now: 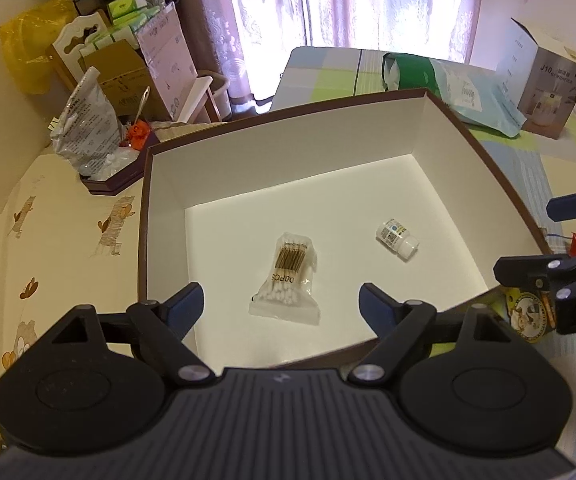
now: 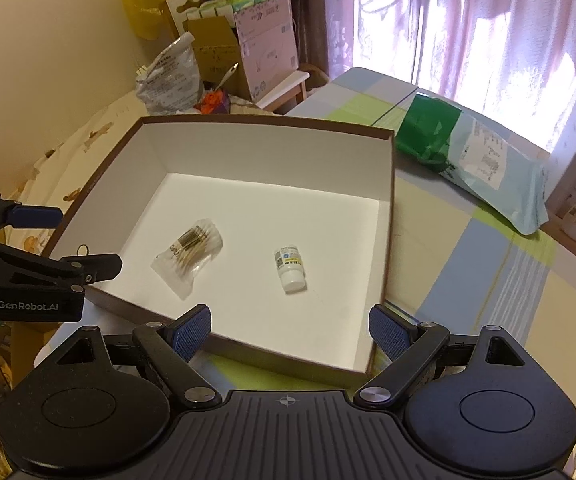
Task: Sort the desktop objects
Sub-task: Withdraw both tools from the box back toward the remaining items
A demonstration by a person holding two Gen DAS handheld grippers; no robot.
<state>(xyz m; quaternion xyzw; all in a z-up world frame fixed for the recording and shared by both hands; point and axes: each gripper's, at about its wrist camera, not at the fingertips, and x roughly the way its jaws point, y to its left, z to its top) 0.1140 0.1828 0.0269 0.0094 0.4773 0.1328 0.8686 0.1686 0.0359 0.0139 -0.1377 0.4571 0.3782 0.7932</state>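
Inside the box [image 1: 367, 128], the cotton-swab packet [image 1: 288, 280] looks light and crinkly; both claws [image 1: 282, 300] [image 2: 289, 326] gape wide, empty.

Box walls [image 1: 439, 128] ring swab packet [image 1: 289, 276] and bottle [image 1: 397, 236]

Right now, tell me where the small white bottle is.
The small white bottle lies on its side on the floor of the open box, right of the cotton swab packet, in both wrist views.
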